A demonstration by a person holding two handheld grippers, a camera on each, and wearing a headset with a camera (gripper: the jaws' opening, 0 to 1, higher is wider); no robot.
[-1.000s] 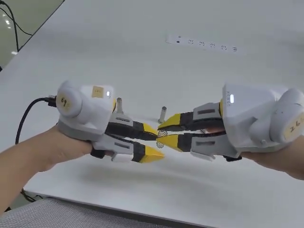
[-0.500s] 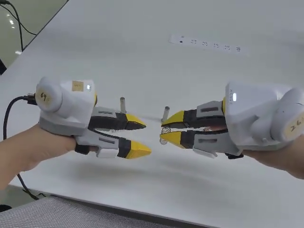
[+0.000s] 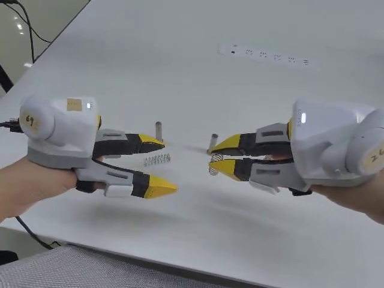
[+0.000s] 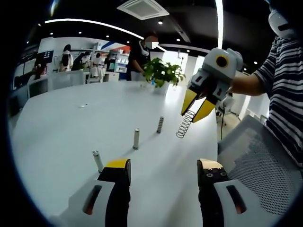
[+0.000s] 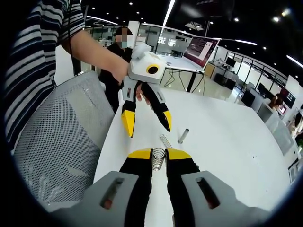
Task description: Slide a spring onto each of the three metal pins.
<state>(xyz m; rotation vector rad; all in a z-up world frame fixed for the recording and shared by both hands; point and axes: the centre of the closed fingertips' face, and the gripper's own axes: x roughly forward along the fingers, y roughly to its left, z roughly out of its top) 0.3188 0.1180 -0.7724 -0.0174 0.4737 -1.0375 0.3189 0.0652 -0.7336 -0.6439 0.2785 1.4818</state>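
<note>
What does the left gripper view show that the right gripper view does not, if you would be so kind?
The left gripper view adds two pins in line, a near pin and a farther pin, against one in the other, a potted plant, and the right gripper from the front, its spring hanging from the tips. The right gripper view adds the left gripper from the front, jaws wide apart with nothing between, and a mesh chair. Shared: the white table, the gripped spring, a second spring by the pins, and a striped shirt.
</note>
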